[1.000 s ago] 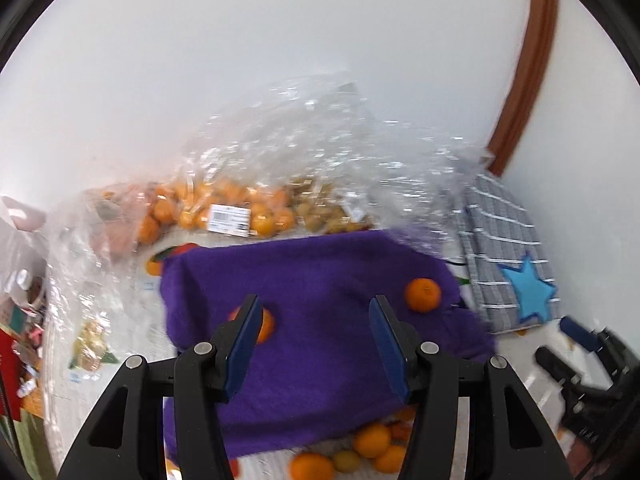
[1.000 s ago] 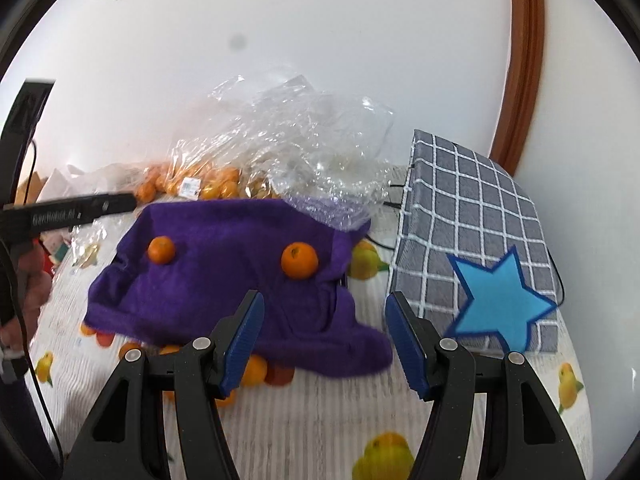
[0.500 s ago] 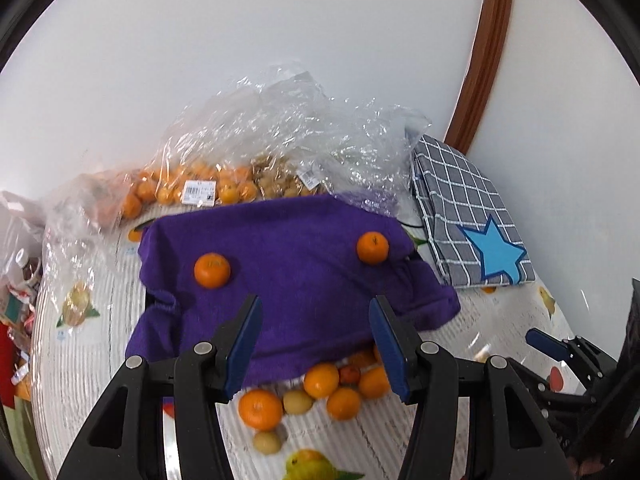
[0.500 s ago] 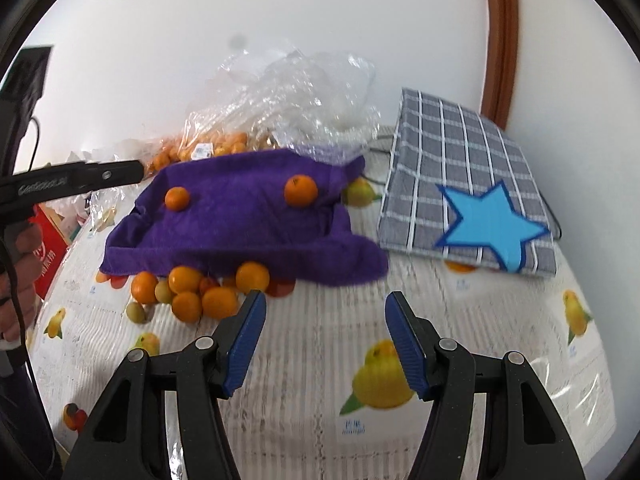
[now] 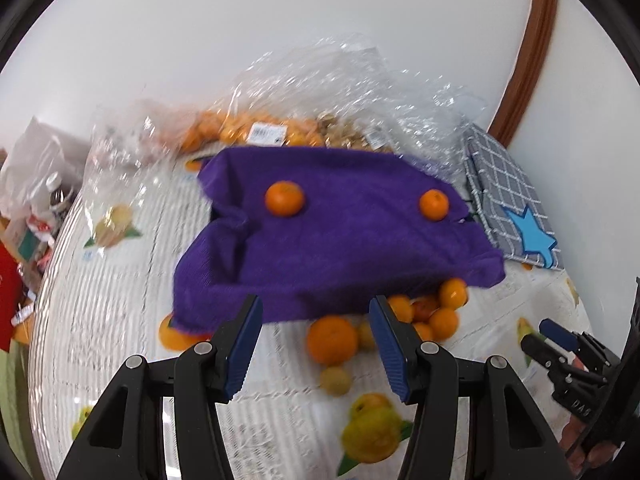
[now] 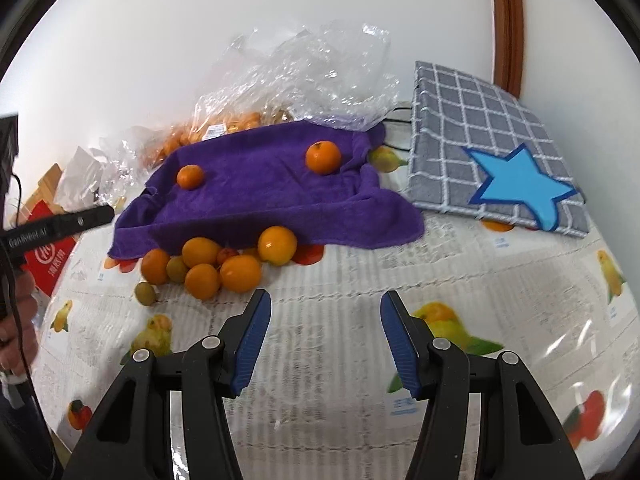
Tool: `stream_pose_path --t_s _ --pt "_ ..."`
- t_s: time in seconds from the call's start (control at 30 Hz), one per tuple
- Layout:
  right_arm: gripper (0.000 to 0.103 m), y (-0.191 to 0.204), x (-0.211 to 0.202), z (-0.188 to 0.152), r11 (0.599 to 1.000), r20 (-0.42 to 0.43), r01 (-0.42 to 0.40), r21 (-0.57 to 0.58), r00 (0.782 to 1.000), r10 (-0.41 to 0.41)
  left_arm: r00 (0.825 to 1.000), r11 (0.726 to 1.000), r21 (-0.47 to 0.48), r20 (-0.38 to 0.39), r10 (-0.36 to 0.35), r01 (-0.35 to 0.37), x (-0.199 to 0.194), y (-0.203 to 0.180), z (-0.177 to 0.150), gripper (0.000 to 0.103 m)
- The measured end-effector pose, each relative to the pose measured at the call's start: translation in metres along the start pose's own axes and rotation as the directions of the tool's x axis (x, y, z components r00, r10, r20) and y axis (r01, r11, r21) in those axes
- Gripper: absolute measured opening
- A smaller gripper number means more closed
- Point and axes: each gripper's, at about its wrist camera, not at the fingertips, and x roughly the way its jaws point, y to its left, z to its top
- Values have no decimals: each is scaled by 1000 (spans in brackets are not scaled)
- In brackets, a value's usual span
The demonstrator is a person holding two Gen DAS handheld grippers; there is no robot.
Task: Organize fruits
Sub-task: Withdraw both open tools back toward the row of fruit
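A: Biggest first — what lies on the counter (image 6: 340, 360)?

B: A purple towel (image 6: 264, 196) spread over its far half, with crinkled plastic bags (image 6: 304, 76) of more fruit behind it and a checked grey cushion (image 6: 480, 136) to its right. Two oranges sit on the towel, one left (image 5: 284, 198), one right (image 5: 434, 205).

A: And the loose fruit?

B: A pile of oranges (image 6: 224, 264) with a few small greenish fruits hugs the towel's near edge, some tucked half under it.

A: The tools?

B: The left tool (image 5: 316, 342) has its jaws apart, nothing between them, aimed near the pile. The right tool (image 6: 326, 336) has just been closing a little; it too is empty, jaws apart over bare counter.

A: What could go wrong?

B: I'd say rolling — nudge one orange and its neighbours scatter. A jaw could also snag the towel's hem and tip the two oranges off it.
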Motion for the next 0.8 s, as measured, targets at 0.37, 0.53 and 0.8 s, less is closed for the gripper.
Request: stream_pose_path --t_s 0.37,0.53,0.8 --pt "56 19 14 -9 998 31 9 -59 999 -7 1000 998 -56 -17 -2 1 13 35 -30 53" --pt "53 21 22 -6 999 21 17 -51 1000 -16 1000 998 -62 -5 14 -14 17 47 -39 53" --pt "53 30 34 2 994 -10 26 -102 1000 -27 1000 998 -65 -12 -13 12 29 58 -51 53"
